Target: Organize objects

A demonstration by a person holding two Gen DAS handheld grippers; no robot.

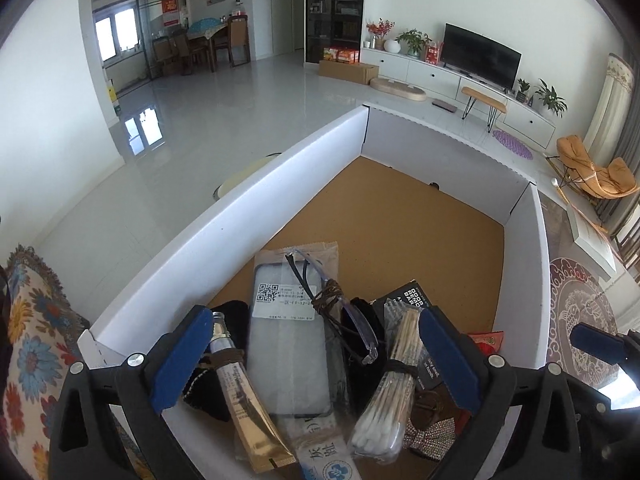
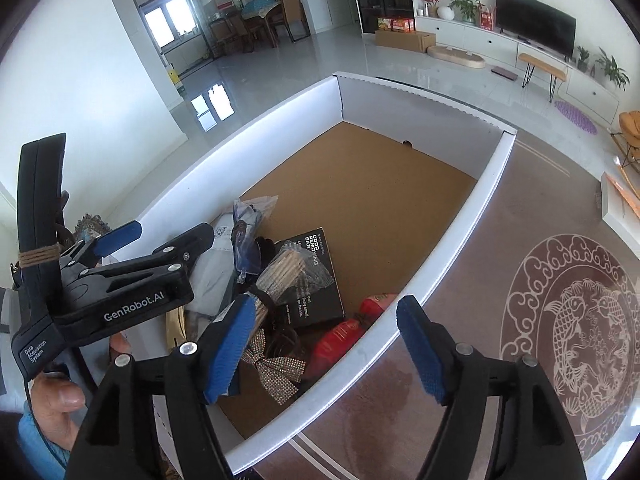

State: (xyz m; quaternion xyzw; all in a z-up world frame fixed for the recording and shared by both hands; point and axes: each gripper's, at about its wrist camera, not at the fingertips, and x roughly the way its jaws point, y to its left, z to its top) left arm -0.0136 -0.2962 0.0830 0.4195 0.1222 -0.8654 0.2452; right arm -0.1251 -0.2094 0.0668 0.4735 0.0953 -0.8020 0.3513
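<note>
A white cardboard box (image 1: 240, 216) with a brown floor holds a pile of small items at its near end. In the left wrist view I see a bagged phone case (image 1: 290, 332), a gold tube (image 1: 248, 396), a cotton swab bundle (image 1: 394, 392), clear glasses (image 1: 352, 320), a black booklet (image 1: 416, 300) and a rhinestone bow (image 1: 430, 438). My left gripper (image 1: 316, 360) hangs open and empty over the pile. My right gripper (image 2: 324, 344) is open and empty above the box's near right wall (image 2: 440, 256), close to the bow (image 2: 280, 372) and a red packet (image 2: 340, 340).
The box's far half (image 2: 380, 176) shows bare brown cardboard. A patterned rug (image 2: 580, 340) lies to the right of the box. A floral cushion (image 1: 32, 352) sits to the left. A TV unit (image 1: 460, 76) and glossy floor lie beyond.
</note>
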